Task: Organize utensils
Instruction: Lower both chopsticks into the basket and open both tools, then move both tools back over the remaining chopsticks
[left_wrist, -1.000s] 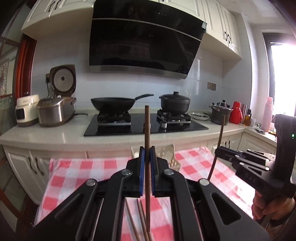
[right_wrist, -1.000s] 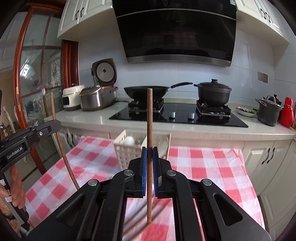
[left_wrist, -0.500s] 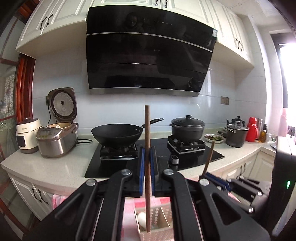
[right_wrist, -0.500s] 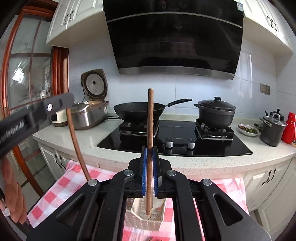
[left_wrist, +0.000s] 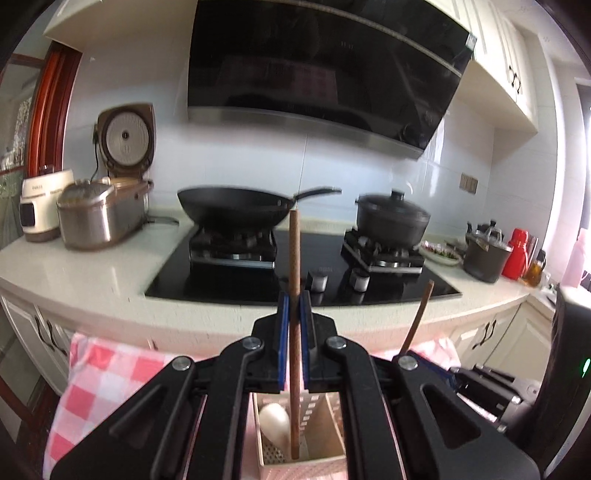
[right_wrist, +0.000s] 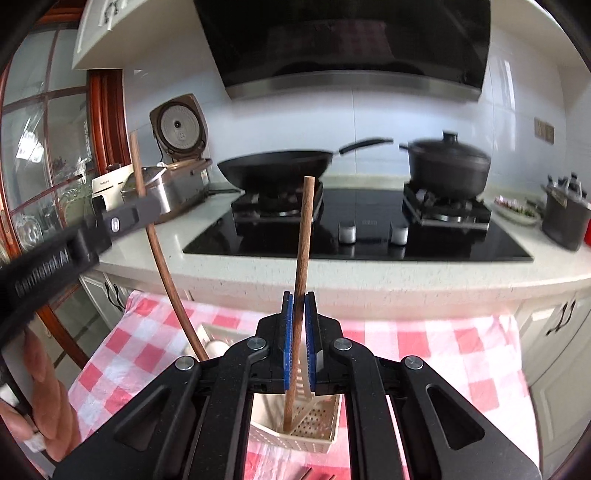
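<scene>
My left gripper (left_wrist: 294, 306) is shut on a brown wooden chopstick (left_wrist: 294, 258), held upright with its lower tip inside the white perforated utensil basket (left_wrist: 314, 463), beside a white spoon (left_wrist: 275, 424). My right gripper (right_wrist: 299, 306) holds another chopstick (right_wrist: 304, 229) between its blue pads, slightly tilted, its tip down in the same basket (right_wrist: 317, 430). The left gripper (right_wrist: 110, 221) and its chopstick (right_wrist: 162, 269) show at the left of the right wrist view. The right gripper's chopstick (left_wrist: 419, 314) shows at the right of the left wrist view.
The basket stands on a red-and-white checked cloth (right_wrist: 424, 343) in front of a counter with a black hob (right_wrist: 369, 229), a wok (right_wrist: 275, 168), a lidded pot (right_wrist: 448, 166) and rice cookers (left_wrist: 99, 218). Loose chopstick ends (right_wrist: 310, 474) lie at the bottom edge.
Both grippers moved forward and down over the basket. The two chopstick tips have gone from above the cloth into the basket. The right chopstick now tilts slightly.
</scene>
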